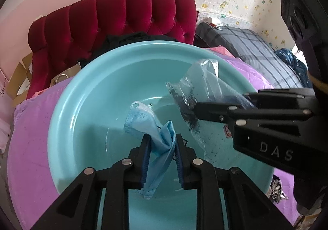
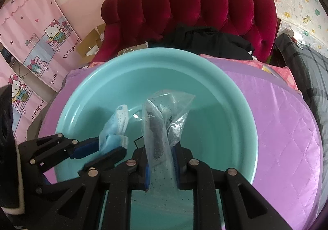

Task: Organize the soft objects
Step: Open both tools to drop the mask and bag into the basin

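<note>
Both loads hung over the basin: left gripper clamped the mask, right gripper pinched the bag, straight below.

The right gripper is pinching a clear plastic bag over a teal basin. Beside it, the left gripper is clamping a blue face mask.
</note>
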